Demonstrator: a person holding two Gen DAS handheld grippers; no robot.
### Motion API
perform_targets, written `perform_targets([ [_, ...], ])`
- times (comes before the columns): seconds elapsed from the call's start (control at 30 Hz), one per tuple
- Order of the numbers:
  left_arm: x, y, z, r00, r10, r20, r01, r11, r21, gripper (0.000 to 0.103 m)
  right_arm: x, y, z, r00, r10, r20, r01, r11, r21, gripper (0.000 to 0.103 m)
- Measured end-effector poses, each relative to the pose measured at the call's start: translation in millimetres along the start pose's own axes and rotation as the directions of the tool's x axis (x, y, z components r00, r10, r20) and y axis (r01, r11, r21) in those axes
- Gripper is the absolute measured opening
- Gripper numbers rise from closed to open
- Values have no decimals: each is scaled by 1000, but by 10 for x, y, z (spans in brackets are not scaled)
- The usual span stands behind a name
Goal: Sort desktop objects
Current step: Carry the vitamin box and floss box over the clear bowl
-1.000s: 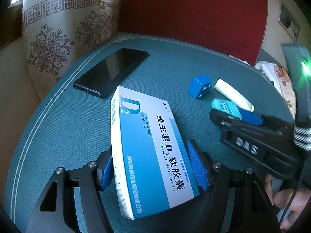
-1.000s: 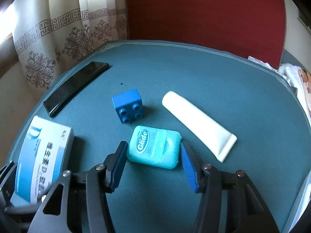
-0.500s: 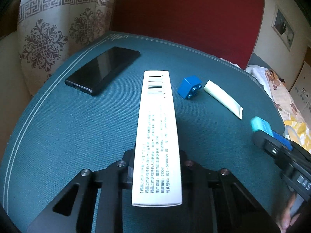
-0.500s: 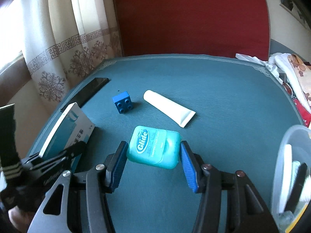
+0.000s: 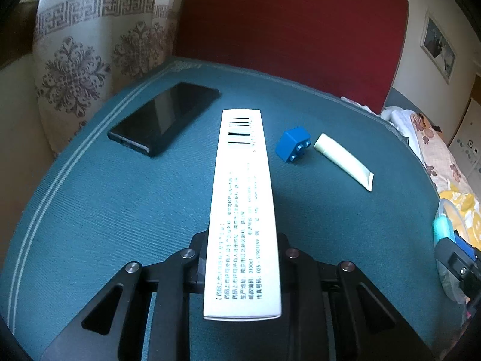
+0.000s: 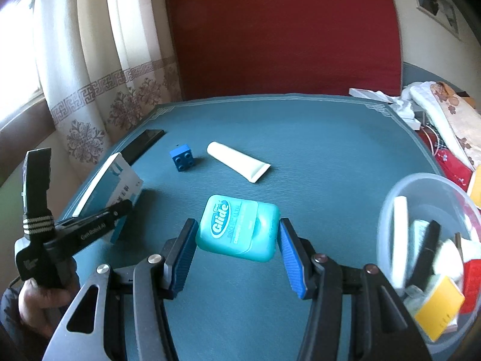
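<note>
The left tongs [image 5: 242,258] are clamped on the medicine box [image 5: 242,210], which stands on its narrow edge between the fingers, lifted above the table [image 5: 120,210]. The grip sits at the near end only, so most of the long box sticks out forward past the fingers. I judge this as the first risk: with such a lever the box can swing down or twist in the pads if the hand turns fast, and thin cardboard may also dent under the squeeze.

The right tongs [image 6: 237,249] hold the teal floss case [image 6: 237,231] between the blue pads [image 6: 296,261], and the case hangs clear of the table. Its corners are rounded and its plastic looks smooth, so I think it can slip or rotate out, mostly if the pads press only near the edges.

Just to the right of this case is the clear container [image 6: 387,210], already with several things inside. If the case is released too early, or it hits the rim, it may fall on the table or tip the light container.

Farther away, the blue brick [image 6: 182,159], the white tube [image 6: 237,161] and the black phone [image 5: 163,117] lie on the table, well apart from both tongs. The two tongs work close to each other, so a crossing movement could knock one load.
</note>
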State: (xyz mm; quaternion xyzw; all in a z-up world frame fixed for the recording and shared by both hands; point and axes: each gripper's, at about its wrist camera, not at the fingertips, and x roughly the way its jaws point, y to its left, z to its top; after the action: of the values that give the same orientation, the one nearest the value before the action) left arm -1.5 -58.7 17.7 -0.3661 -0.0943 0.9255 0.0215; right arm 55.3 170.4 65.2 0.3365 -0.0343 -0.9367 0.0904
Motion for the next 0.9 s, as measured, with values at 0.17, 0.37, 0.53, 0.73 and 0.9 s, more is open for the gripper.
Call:
perform_targets([
  [0.17, -122, -88, -27, 1000, -1, 24, 0, 1000, 27, 26, -144, -119, -32, 1000, -16, 13, 15, 1000, 14, 58],
  [0.37, -237, -262, -76, 999, -35, 27, 33, 997, 68, 26, -285, -278, -98, 999, -39, 23, 38, 999, 36, 58],
  [0.53, -333, -414, -106, 998, -62, 33, 58, 994, 95, 26, -409, -458, -151, 998, -59, 28, 57, 996, 70, 58],
  [0.73, -432, -644, -142, 995, -97, 34, 91, 986, 137, 26, -576, -708, -193, 995, -92, 48, 87, 991, 100, 58],
  [0.9, -507, -849, -169, 992, -125, 35, 117, 979, 168, 26, -738, -937, -237, 989, -132, 65, 123, 985, 118, 58],
])
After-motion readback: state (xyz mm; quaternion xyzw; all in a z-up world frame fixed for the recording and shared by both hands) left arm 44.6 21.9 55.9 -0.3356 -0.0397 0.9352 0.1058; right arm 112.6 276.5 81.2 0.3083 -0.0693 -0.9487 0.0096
